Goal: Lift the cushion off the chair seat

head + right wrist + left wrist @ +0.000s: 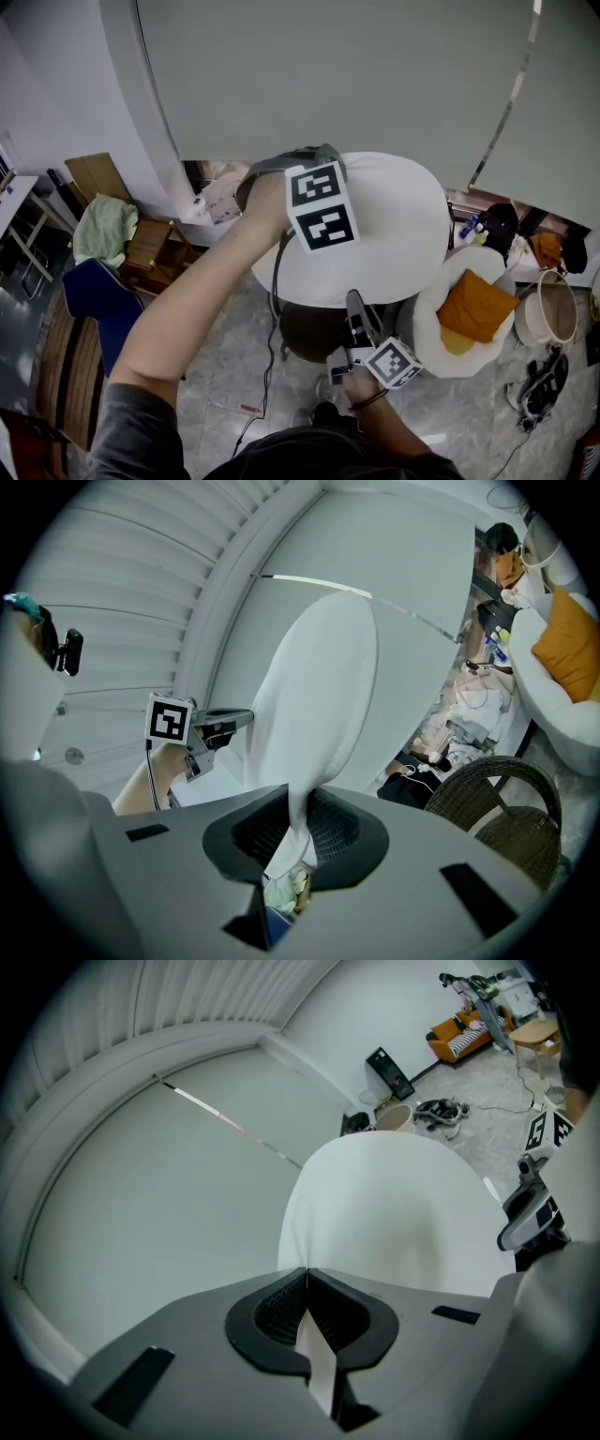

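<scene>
Your head camera looks steeply down past your arms onto the cushion (394, 225) and floor (225, 366). The left tongs (306, 1274) camera sits hard against the cushion's edge, facing the blind (141, 1222). The right tongs (302, 817) camera looks up along its side; each catches the other tongs.

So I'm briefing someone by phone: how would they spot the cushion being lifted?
Look below the wide grey blind, above the dark wicker chair. The cushion is the big, round, plain white one held in the air, its edge pinched by the left tool and the right tool. Unlike the white seat pad to its right, it carries no orange pillow.
</scene>
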Tool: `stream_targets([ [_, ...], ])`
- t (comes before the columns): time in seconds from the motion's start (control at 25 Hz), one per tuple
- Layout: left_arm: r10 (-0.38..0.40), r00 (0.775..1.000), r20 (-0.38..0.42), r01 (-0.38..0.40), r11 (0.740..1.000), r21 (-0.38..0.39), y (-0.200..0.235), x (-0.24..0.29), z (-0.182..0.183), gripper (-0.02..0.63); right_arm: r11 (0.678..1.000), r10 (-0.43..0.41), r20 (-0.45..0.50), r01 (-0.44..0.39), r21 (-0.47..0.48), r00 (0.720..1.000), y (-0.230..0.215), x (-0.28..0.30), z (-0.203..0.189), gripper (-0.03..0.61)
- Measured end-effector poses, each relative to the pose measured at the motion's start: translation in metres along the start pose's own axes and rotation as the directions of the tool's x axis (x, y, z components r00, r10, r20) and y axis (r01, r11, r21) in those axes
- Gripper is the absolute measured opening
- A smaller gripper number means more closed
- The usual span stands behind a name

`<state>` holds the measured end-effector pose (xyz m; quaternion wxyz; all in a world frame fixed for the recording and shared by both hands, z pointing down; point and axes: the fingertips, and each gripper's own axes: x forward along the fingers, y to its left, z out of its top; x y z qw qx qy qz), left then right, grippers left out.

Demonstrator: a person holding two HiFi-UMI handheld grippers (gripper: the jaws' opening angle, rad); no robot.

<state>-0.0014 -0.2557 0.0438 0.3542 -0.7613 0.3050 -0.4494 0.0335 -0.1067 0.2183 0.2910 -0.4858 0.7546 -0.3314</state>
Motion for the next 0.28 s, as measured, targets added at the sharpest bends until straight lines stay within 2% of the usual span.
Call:
stream_targets([
  [0.28, 0.022, 1.0, -0.014, -0.022, 1.0, 0.0, 0.012, 0.006, -0.003, 0.008, 0.999, 0.037, 0.009, -0.037, 0.002, 0.999, 0.004, 0.019, 0.006, 0.052],
])
